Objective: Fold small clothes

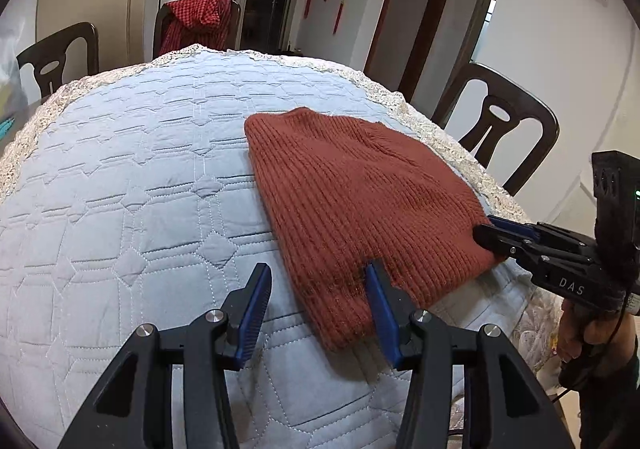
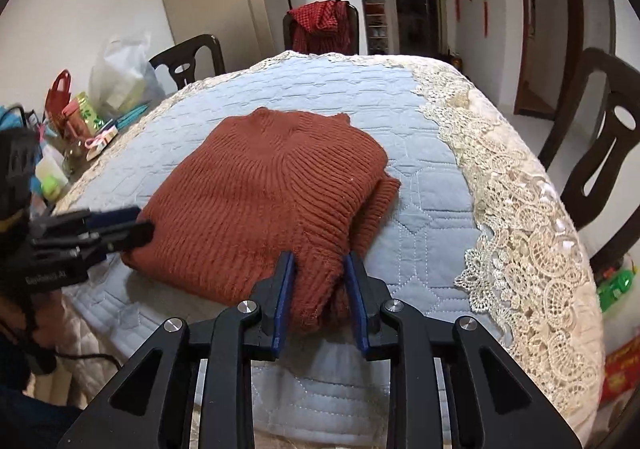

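Observation:
A rust-red ribbed knit sweater (image 1: 360, 193) lies folded on the blue quilted table cover (image 1: 140, 169), toward its right side. My left gripper (image 1: 318, 273) is open, its fingers straddling the sweater's near left corner; the right finger rests on the knit. It shows from the side in the right wrist view (image 2: 132, 225) at the sweater's (image 2: 264, 201) left edge. My right gripper (image 2: 318, 269) is partly open around the sweater's near right corner, with bunched knit between the fingers. It also shows in the left wrist view (image 1: 486, 231) at the sweater's right edge.
A lace-trimmed cloth (image 2: 512, 217) hangs over the table's right side. Dark chairs (image 1: 504, 129) stand around the table; one holds a red checked garment (image 1: 196, 21). Bags, bottles and small items (image 2: 80, 117) crowd the table's far left.

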`<state>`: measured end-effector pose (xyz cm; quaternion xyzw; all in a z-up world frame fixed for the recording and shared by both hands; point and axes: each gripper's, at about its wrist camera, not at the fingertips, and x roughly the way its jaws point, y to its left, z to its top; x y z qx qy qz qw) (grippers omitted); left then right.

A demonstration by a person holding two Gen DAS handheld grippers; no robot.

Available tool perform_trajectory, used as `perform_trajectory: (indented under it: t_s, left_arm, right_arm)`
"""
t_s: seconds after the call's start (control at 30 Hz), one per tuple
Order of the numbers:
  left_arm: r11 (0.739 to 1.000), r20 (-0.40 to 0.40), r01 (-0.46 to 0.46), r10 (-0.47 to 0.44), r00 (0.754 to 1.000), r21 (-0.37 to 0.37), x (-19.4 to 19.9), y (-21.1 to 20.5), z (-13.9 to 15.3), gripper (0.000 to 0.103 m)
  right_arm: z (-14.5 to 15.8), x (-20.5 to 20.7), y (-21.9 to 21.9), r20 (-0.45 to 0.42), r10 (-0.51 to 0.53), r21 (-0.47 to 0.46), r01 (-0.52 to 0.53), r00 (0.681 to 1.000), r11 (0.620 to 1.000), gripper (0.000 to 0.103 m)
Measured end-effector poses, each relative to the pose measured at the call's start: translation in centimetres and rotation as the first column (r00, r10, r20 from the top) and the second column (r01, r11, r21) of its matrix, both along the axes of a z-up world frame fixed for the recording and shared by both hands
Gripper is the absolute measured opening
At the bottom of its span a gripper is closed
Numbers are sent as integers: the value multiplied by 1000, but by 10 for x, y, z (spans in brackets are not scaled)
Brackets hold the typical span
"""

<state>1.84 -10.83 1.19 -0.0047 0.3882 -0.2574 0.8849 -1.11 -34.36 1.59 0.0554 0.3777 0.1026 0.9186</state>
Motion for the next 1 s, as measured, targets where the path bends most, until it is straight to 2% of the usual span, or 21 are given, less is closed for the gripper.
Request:
perform_trajectory:
  t_s: [0.03, 0.1, 0.17, 0.3, 0.37, 0.53, 0.63, 0.9, 1.0]
  left_arm:
    - [1000, -6, 3, -3, 1000, -16, 2, 2, 1, 52]
    - [998, -31, 6, -8, 999, -56, 9, 7, 1, 55]
    - [995, -56, -1, -4, 998, -99, 18, 11, 1, 58]
    - [987, -84, -7, -7, 996, -158, 34, 11, -1, 59]
    - [984, -102, -7, -12, 995, -178, 41, 9, -3, 59]
    - [974, -170, 2, -41, 985, -225, 55, 2, -13, 62]
    - [970, -194, -1, -47, 980, -243, 58, -1, -18, 64]
    - [974, -179, 9, -51, 983, -228, 57, -6, -20, 67]
    - [977, -170, 7, -44, 984, -211, 56, -8, -20, 67]
  right_arm:
    - [1, 0, -2, -4, -3, 14, 3, 1000, 1000, 30]
    - [3, 1, -8, -10, -13, 61, 13, 1000, 998, 41]
    - [5, 4, -18, -9, -27, 129, 28, 1000, 991, 44]
    - [1, 20, -37, -37, -56, 286, 64, 998, 956, 49]
    - [-6, 31, -48, -64, -90, 331, 107, 994, 938, 53]
    - [-20, 51, -64, -121, -97, 437, 141, 988, 888, 56]
    - [-20, 57, -62, -126, -79, 447, 128, 989, 885, 56]
    - [-21, 63, -50, -128, -32, 438, 85, 991, 895, 56]
    - [-22, 58, -51, -135, -6, 463, 69, 991, 884, 55]
